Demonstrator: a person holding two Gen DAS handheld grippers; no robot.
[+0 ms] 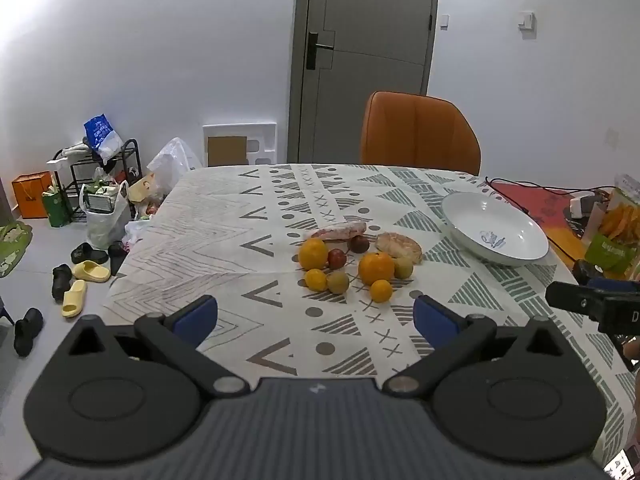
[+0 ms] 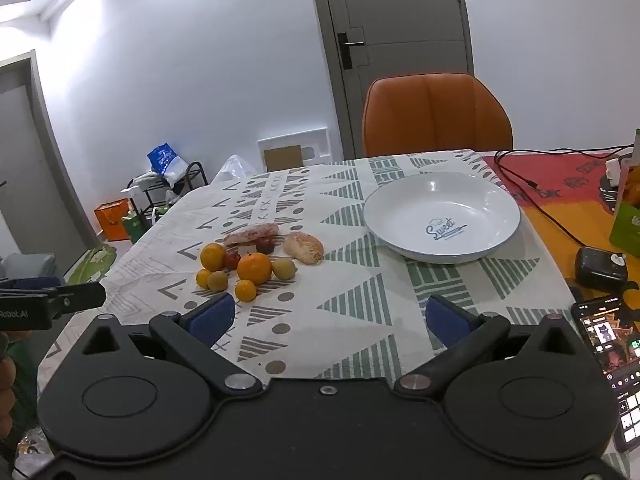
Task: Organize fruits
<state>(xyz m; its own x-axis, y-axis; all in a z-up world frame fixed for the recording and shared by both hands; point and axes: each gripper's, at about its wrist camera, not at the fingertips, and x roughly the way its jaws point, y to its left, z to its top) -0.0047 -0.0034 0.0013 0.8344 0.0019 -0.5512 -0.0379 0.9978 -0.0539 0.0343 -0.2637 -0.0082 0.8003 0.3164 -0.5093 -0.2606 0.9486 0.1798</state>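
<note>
Fruit heaped mid-counter, both claws spread wide and empty.

Left claw [image 1: 316, 314] hangs over the near edge of the counter [image 1: 224, 240]. Fruit pile [image 1: 352, 266] sits ahead: oranges, small red and greenish ones hard to identify, partly hiding a pinkish item behind. White bowl [image 2: 442, 216] lies toward the far right corner. Right claw [image 2: 330, 320] faces it; a phone [image 2: 612, 368] is cut off at right.

On the patterned tablecloth [image 1: 224, 232] lay four oranges [image 1: 376, 267], two dark red fruits [image 1: 337, 258], two yellow-green fruits [image 1: 338, 282] and two pieces of bread [image 1: 399, 245]. One white plate [image 2: 400, 216] stood beside them, and one orange chair [image 1: 418, 132] behind.
</note>
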